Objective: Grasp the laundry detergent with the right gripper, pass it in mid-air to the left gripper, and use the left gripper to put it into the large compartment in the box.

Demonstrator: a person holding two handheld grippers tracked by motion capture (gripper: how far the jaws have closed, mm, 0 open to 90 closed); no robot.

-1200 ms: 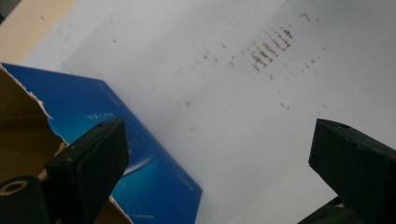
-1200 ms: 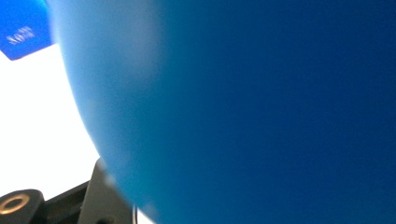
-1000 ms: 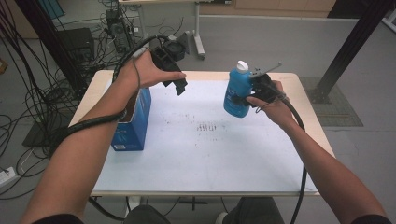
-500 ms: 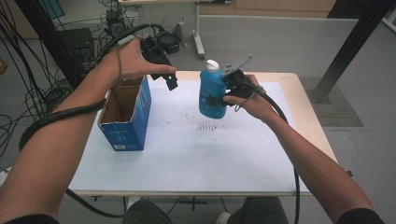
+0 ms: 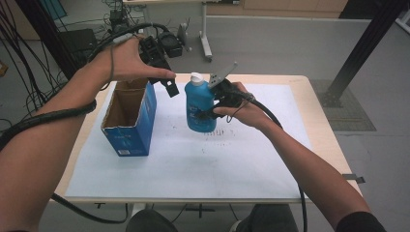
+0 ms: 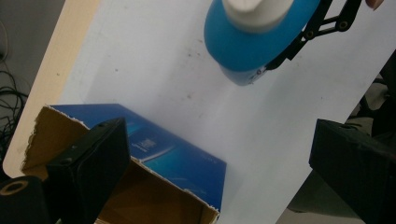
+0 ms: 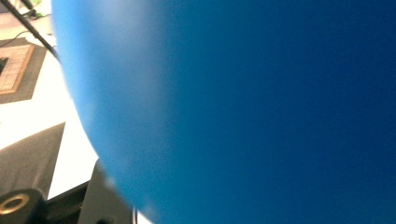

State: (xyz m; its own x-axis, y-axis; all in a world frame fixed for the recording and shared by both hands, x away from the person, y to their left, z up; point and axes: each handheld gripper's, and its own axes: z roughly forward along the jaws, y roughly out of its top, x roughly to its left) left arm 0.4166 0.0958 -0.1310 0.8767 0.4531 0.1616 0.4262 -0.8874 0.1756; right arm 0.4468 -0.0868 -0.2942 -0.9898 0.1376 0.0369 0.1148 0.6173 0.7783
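From above the table, my right gripper (image 5: 209, 112) is clamped around a blue bottle (image 5: 199, 107) with a white cap, holding it upright and lifted off the white sheet (image 5: 203, 164) that covers the table (image 5: 316, 92). That bottle hangs over the middle of the sheet, just to the right of an open blue cardboard box (image 5: 129, 121) standing near the left edge. My left gripper (image 5: 164, 82) hovers above the far right corner of the box with nothing in it, its jaws spread apart and pointing down toward the gap between box and bottle, near both but touching neither. Along my left gripper (image 6: 219, 154) in its own view, the two black jaws rise wide apart at either side; the box (image 6: 177, 161) lies below and between them, its torn brown rim and bare cardboard inside showing beneath the near jaw. Farther off over the white sheet (image 6: 140, 56), the bottle (image 6: 252, 44) shows cap first, with the black linkage of my right gripper (image 6: 308, 35) pressed against its side. From the right gripper view, the bottle (image 7: 243, 112) sits very close to the lens as a blurred blue wall, gripped between my jaws, with a strip of the sheet (image 7: 32, 112) at the left edge.
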